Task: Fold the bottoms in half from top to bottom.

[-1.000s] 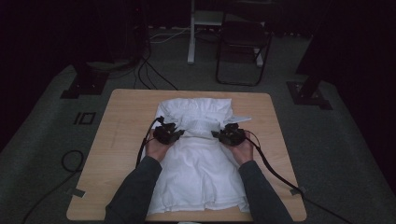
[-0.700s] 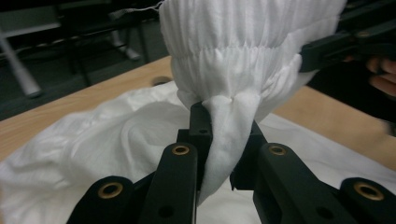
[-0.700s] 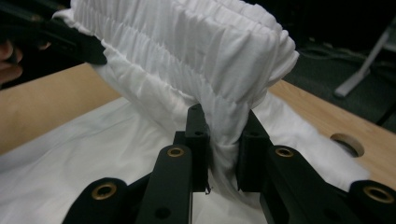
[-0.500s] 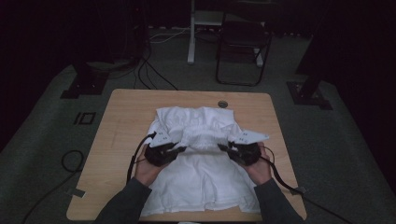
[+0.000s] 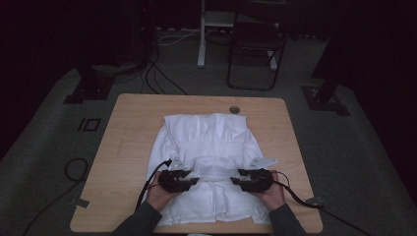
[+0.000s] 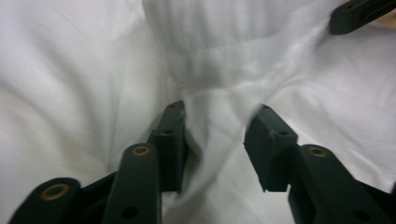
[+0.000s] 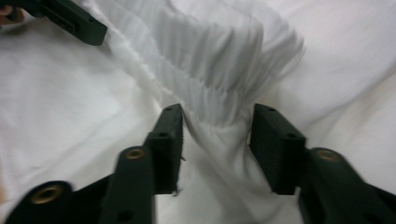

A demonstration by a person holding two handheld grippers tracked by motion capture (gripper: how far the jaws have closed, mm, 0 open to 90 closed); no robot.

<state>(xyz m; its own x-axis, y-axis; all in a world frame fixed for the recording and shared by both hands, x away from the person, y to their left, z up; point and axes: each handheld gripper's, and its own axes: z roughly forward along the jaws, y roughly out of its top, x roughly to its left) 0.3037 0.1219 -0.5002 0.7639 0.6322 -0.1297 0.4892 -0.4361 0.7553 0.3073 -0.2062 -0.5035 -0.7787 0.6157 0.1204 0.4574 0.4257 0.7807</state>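
A white garment [image 5: 206, 132] lies spread on the wooden table [image 5: 133, 128]. Its ribbed elastic band [image 5: 214, 168] is folded back onto the cloth near the front edge. My left gripper [image 5: 189, 181] sits at the band's left end and my right gripper [image 5: 238, 181] at its right end, facing each other. In the left gripper view a bunched fold [image 6: 215, 140] stands between the parted jaws of the left gripper [image 6: 218, 109], loose on one side. The right gripper [image 7: 217, 112] straddles the gathered ribbing [image 7: 219, 51] likewise. Both pairs of jaws have just been opening.
A small round grommet [image 5: 234, 109] sits in the table's far edge. Beyond the table stand a dark chair [image 5: 255, 54], a white post [image 5: 201, 34], and black stand bases [image 5: 88, 88] [image 5: 327, 98]. Cables [image 5: 162, 78] run over the grey floor. Bare wood shows on both sides of the garment.
Both hands have come toward the near edge, drawing the ribbed band over the garment. The jaws, shut on the cloth before, now stand apart.
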